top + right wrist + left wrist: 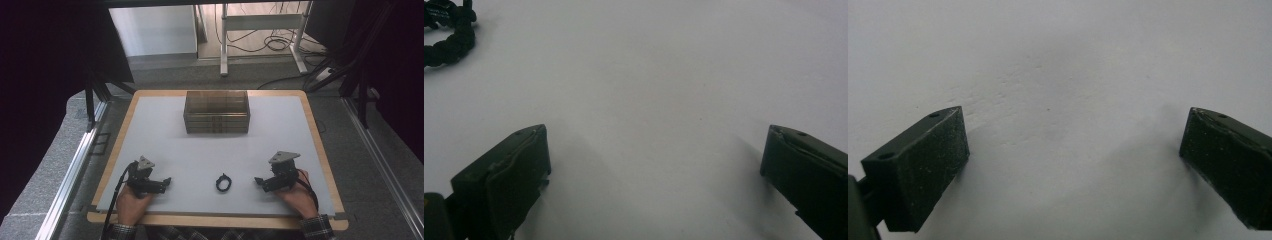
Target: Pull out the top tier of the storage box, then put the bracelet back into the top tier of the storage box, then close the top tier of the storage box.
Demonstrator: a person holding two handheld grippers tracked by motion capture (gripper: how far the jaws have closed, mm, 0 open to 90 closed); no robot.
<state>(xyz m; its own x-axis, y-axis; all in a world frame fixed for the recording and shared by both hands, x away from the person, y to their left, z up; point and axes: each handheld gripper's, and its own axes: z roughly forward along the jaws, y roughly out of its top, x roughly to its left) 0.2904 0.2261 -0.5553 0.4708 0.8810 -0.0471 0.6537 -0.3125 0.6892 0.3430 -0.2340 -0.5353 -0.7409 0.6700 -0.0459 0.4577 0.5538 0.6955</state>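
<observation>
Hands low at the near table (165, 135) edge, left gripper (166, 182) and right gripper (258, 181) pointing inward toward the black bracelet (223, 182) between them, both jaw pairs spread wide, gripping nothing.

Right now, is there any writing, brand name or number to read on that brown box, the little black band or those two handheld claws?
None can be read.
Box: no label shows.
Black band: too small; in the right gripper view no lettering shows.
Left gripper and right gripper: plain black, no markings legible.
</observation>
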